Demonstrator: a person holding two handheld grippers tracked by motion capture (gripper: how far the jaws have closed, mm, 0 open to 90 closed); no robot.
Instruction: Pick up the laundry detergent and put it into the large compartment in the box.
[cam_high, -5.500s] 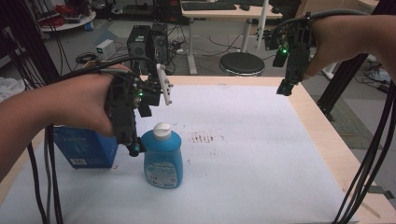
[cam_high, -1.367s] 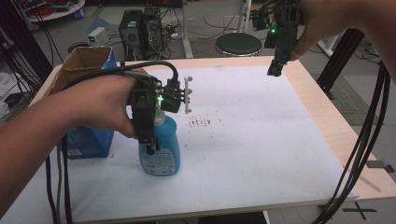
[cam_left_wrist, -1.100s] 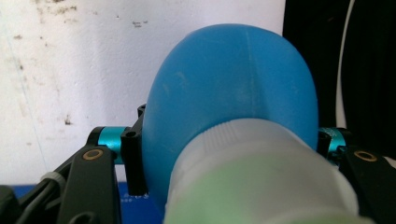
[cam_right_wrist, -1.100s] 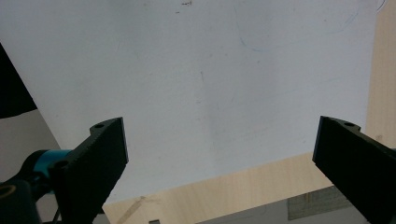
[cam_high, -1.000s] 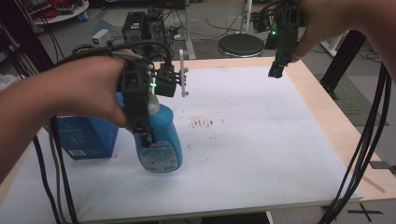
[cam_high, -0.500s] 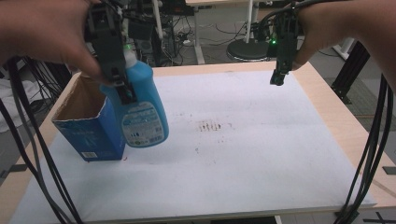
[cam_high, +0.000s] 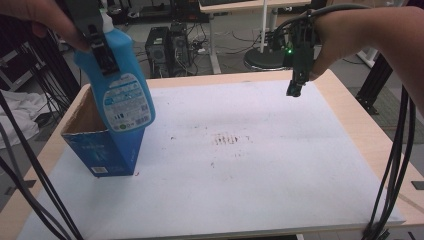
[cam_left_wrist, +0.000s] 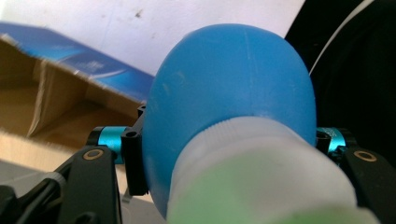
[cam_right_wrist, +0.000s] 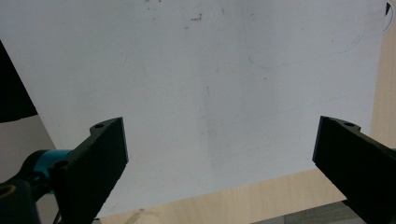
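Two grippers are seen from the high view. The left gripper (cam_high: 102, 47) is clamped on the neck of a blue bottle (cam_high: 122, 95), which is held in the air, tilted, above the open blue box (cam_high: 107, 150) at the table's (cam_high: 350, 115) left side. The lift is judged done; lowering the bottle into the box and letting go are judged left. The left hand (cam_high: 45, 20) is raised high at the top-left corner. The right gripper (cam_high: 294, 90) is held pointing down over the far right part of the white mat (cam_high: 260, 165).

From the left gripper view, the bottle (cam_left_wrist: 233, 102) is seen pinched between the black jaws, with the box's cardboard inside (cam_left_wrist: 51, 107) below.

From the right gripper view, the jaws are seen wide apart with nothing between them, above the mat (cam_right_wrist: 210, 93).
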